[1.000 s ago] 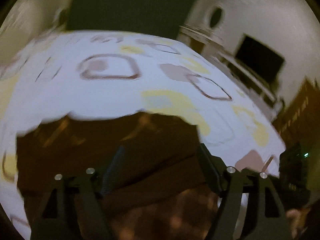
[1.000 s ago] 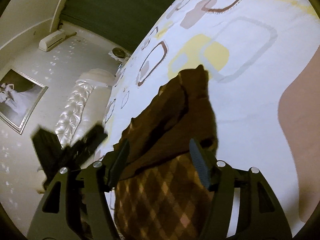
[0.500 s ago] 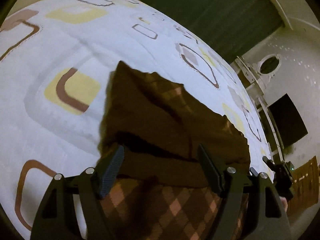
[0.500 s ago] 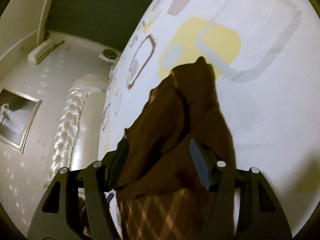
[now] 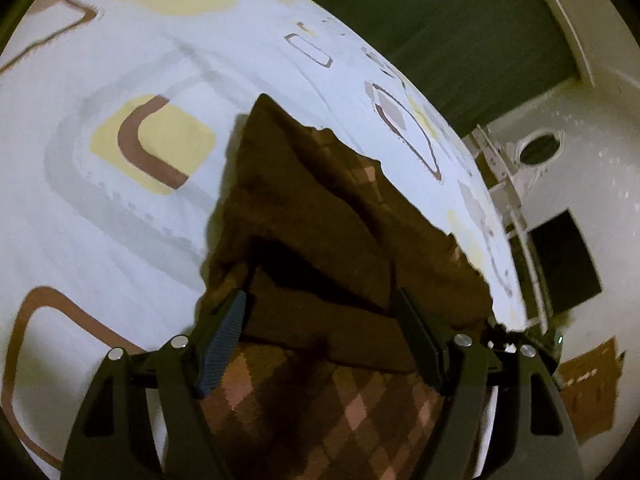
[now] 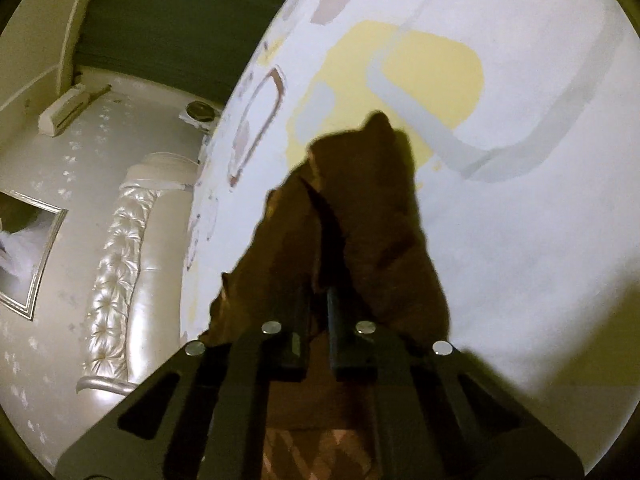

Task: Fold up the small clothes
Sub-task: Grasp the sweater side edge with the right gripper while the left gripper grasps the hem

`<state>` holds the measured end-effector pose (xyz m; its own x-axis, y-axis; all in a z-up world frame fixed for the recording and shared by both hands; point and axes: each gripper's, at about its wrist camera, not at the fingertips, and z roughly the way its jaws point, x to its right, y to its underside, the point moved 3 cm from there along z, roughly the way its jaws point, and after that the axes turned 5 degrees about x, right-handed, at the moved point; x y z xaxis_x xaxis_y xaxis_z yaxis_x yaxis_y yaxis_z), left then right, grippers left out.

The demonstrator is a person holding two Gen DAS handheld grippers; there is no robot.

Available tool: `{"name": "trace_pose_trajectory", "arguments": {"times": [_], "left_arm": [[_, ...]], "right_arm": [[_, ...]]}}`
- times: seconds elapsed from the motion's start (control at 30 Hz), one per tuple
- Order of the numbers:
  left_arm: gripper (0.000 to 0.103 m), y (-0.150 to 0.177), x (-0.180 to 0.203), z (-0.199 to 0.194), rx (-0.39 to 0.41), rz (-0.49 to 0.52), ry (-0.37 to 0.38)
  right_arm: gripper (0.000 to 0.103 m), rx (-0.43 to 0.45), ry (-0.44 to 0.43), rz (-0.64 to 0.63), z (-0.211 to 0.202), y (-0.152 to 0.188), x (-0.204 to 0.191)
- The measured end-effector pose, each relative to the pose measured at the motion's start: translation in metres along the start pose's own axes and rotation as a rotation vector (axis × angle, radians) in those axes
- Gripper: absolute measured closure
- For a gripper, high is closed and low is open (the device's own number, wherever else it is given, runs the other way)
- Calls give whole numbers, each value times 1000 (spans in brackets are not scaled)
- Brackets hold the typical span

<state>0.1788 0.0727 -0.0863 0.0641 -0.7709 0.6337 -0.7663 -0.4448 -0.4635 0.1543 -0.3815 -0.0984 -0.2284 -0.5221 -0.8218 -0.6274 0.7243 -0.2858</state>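
Note:
A small brown garment with an argyle diamond pattern (image 5: 320, 216) lies partly folded on the patterned bed sheet (image 5: 120, 220). My left gripper (image 5: 320, 312) is open, its fingers (image 5: 224, 332) straddling the garment's near edge. In the right wrist view the same garment (image 6: 360, 216) runs away from the camera. My right gripper (image 6: 318, 308) is shut on the garment's near edge, with cloth pinched between the pads.
The sheet (image 6: 520, 240) is white with yellow, brown and grey squares. A tufted cream headboard (image 6: 120, 264) and a framed picture (image 6: 24, 248) lie left in the right wrist view. A dark green curtain (image 5: 460, 40) and a dark screen (image 5: 564, 260) show beyond the bed.
My right gripper has shut on the garment's near edge; it was open before. My left gripper has swung around over the garment and stays open.

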Motion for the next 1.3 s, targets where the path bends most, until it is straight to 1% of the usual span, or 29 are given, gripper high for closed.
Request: {"name": "trace_pose_trajectory", "arguments": {"times": [0.07, 0.2, 0.3, 0.43, 0.6, 0.63, 0.67, 0.7, 0.73, 0.77, 0.8, 0.87, 0.93, 1.0, 1.13, 1.2, 1.27, 1.3], "left_arm": [[28, -2, -4, 1, 0, -50, 16], [28, -5, -8, 3, 4, -115, 34], [28, -11, -12, 4, 18, -172, 52], [28, -17, -13, 12, 26, -205, 38], [28, -24, -13, 20, 40, -228, 11], [30, -25, -14, 20, 48, -241, -5], [42, -26, -15, 20, 55, -254, -31], [57, -27, -16, 21, 55, -258, -53], [65, -27, -18, 23, 50, -257, -75], [80, -27, -20, 24, 43, -253, -98], [86, -26, -23, 25, 33, -252, -112], [89, -26, -27, 22, 32, -257, -114], [93, -28, -28, 13, 54, -252, -95], [94, -30, -27, 4, 65, -242, -88], [94, -25, -27, -11, 66, -199, -99], [94, -17, -33, -12, 54, -185, -101], [94, -13, -39, -8, 46, -180, -119], [94, -10, -43, -5, 42, -184, -116]], "right_arm": [[98, 21, -30, -12, -7, -2, -9], [98, 40, -83, -43, -18, -6, -35], [98, 48, -94, -88, -22, -9, -51], [99, 56, -106, -89, -26, -11, -55], [99, 60, -97, -75, -27, -10, -47], [99, 59, -93, -73, -26, -9, -44], [99, 57, -89, -67, -25, -8, -42], [99, 57, -86, -64, -25, -8, -39], [99, 56, -82, -60, -25, -7, -37], [99, 56, -77, -56, -25, -7, -34], [99, 55, -72, -51, -24, -7, -30], [99, 51, -66, -41, -23, -7, -25], [99, 49, -70, -38, -25, -7, -25], [99, 56, -90, -37, -31, -8, -29], [99, 67, -118, -60, -52, -2, -32], [99, 59, -110, -55, -55, 3, -23], [99, 46, -81, -55, -54, 9, -9], [99, 37, -63, -39, -53, 12, 1]]}}
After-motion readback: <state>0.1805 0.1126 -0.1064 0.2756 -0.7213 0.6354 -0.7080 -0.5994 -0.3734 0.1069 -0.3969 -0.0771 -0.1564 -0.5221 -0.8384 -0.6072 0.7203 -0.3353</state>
